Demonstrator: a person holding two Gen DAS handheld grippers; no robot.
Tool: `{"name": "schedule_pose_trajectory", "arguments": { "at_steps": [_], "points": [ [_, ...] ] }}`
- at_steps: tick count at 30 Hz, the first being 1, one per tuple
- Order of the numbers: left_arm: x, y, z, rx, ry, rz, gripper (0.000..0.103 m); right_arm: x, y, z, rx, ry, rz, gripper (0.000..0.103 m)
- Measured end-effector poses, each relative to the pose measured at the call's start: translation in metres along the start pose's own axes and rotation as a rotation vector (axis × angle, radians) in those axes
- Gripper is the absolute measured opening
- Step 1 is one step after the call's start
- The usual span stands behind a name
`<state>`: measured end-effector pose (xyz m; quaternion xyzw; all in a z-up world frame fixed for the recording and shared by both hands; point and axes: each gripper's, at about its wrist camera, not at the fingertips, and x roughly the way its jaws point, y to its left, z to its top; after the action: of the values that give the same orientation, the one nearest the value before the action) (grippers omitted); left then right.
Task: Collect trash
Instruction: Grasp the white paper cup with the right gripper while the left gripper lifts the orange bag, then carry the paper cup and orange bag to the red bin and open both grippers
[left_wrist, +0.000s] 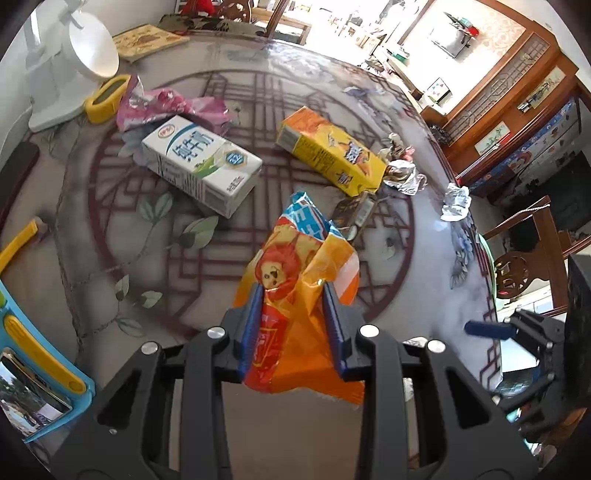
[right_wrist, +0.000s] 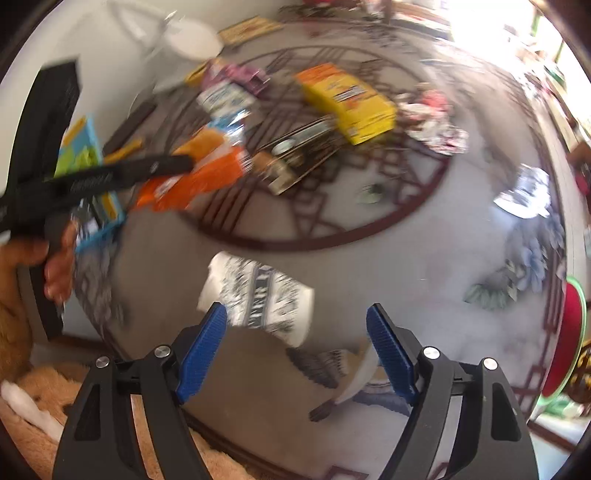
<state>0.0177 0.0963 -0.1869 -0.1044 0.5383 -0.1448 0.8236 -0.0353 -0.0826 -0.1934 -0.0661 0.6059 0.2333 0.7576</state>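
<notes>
Trash you are after sits between the blue pads of your left tool (left_wrist: 293, 295): an orange snack wrapper (left_wrist: 295, 295) with a lion face, pinched at its middle and lifted off the tabletop (left_wrist: 424, 280), its blue-and-white top end poking forward and its torn bottom hanging behind the pads. Your right tool (right_wrist: 295, 325) has its blue pads spread wide with nothing between them, hovering over bare grey tabletop near the front rim.

Just beyond the wrapper lies a small dark packet (left_wrist: 352, 214), then a yellow carton (left_wrist: 328, 151) on its side and a white milk carton (left_wrist: 201, 164), also flat, with open patterned surface between the two. A pink wrapper (left_wrist: 166, 107) is crumpled behind the milk carton, touching it. Two foil wads (left_wrist: 402, 173) (left_wrist: 456, 203) sit toward the right rim, the farther-right one close to the edge. Left of your held wrapper the tabletop is free up to a blue tray (left_wrist: 44, 354) that is cut off by the frame.

From the right wrist everything is smeared by motion. You can make out a white printed paper (right_wrist: 258, 295) flat just ahead of the left pad, and the hand (right_wrist: 55, 266) on the other tool's handle; whatever lies under the right pad is too blurred to name. The red-and-green disc (right_wrist: 570, 332) at the far right edge is only partly visible.
</notes>
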Motion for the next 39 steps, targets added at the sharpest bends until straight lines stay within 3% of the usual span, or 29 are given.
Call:
{"name": "schedule_pose_trajectory", "arguments": {
  "at_steps": [11, 13, 16, 18, 25, 31, 34, 37, 39],
  "points": [
    [0.015, -0.001, 0.002, -0.004, 0.021, -0.008, 0.039, 0.038, 0.042, 0.007, -0.191, 0.052, -0.093, 0.078],
    [0.018, 0.002, 0.001, -0.019, 0.028, -0.014, 0.043, 0.041, 0.045, 0.009, -0.22, 0.05, -0.143, 0.073],
    [0.022, 0.005, 0.001, -0.037, 0.036, -0.012, 0.05, 0.038, 0.041, 0.013, -0.193, 0.035, -0.119, 0.055],
    [0.025, 0.008, 0.0, -0.052, 0.044, -0.014, 0.055, 0.031, 0.035, 0.017, -0.157, 0.013, -0.092, 0.021],
    [0.032, 0.008, 0.002, -0.057, 0.055, -0.012, 0.061, 0.002, -0.013, 0.023, 0.078, -0.061, -0.01, 0.022],
    [0.041, -0.002, 0.005, -0.02, 0.071, -0.008, 0.062, -0.013, -0.038, 0.011, 0.206, -0.098, 0.007, 0.022],
    [0.048, -0.008, 0.005, -0.012, 0.087, 0.007, 0.071, -0.015, -0.044, 0.003, 0.238, -0.104, 0.009, 0.022],
    [0.05, -0.012, 0.002, 0.0, 0.09, 0.01, 0.069, -0.015, -0.048, -0.002, 0.255, -0.108, 0.009, 0.022],
    [0.046, -0.016, 0.003, 0.018, 0.076, 0.017, 0.056, -0.018, -0.049, -0.004, 0.262, -0.116, 0.017, 0.022]
  ]
}}
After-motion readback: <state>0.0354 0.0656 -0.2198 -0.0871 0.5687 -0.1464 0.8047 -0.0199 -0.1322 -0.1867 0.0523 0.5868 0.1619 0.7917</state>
